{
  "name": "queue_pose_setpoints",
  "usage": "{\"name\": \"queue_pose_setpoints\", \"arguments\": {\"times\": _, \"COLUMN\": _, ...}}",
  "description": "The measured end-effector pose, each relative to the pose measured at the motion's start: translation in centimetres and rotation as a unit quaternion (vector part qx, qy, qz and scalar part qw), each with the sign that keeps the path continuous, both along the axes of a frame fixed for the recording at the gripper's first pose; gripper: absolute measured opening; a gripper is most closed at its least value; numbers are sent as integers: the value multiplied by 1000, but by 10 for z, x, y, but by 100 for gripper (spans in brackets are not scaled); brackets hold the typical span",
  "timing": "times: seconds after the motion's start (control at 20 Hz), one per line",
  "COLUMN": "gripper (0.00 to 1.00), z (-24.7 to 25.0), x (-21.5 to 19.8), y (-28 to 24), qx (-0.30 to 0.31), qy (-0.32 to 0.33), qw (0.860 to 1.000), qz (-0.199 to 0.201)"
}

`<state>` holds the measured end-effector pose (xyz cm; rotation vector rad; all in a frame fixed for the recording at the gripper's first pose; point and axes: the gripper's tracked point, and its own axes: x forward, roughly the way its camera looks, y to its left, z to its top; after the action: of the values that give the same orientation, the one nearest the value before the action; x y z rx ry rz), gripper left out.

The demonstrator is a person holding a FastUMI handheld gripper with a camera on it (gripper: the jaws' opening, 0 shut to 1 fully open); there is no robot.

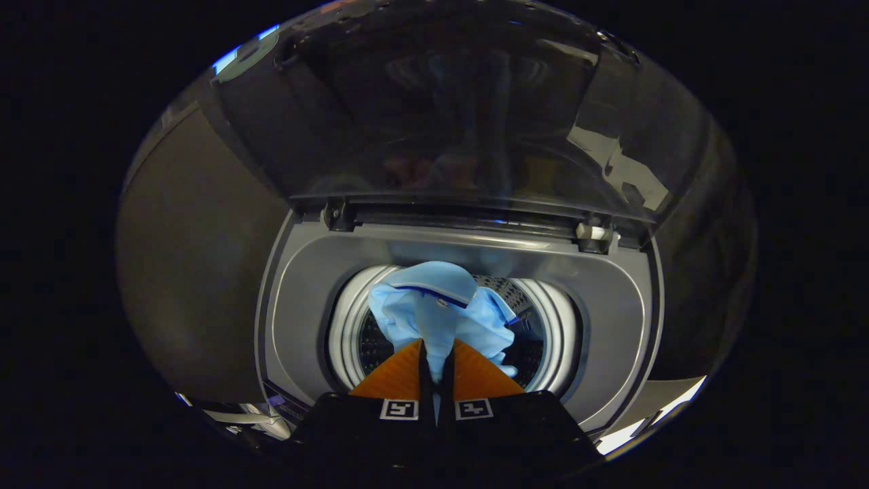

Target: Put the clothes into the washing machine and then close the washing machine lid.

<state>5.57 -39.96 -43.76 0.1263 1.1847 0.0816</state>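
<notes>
1. The tongs are drawn together on a fold of the light-blue cotton-like garment with dark-blue piping; the cloth runs down into the narrow gap between the two fingers, so both appear to press on it.
2. The garment hangs bunched just ahead of the fingers, over the round mouth of the perforated steel drum of the grey top-loading washing machine. Whether its lower folds already touch the drum wall, I cannot tell.
3. The dark glossy see-through lid stands raised on its hinges beyond the drum, upright and clear of the opening.
4. Handling, as a judgement: the garment looks light, soft and limp. It gives no stiffness to push with, so it will follow the tongs and drape wherever it is let go.
5. A pinch on a thick gathered fold, as now, seems the sound hold; a single thin layer or the smooth piped edge could slip out.
6. Loose ends may catch on the white inner ring, so a release low inside the drum looks safest.
7. The lid looks rigid and smooth, best pushed at its free edge.
</notes>
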Motion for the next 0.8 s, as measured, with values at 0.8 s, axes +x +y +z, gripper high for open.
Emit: {"name": "queue_pose_setpoints", "arguments": {"times": 0.8, "gripper": 27, "z": -10, "x": -15, "y": 6, "qx": 19, "qy": 13, "qw": 999, "qz": -44}}
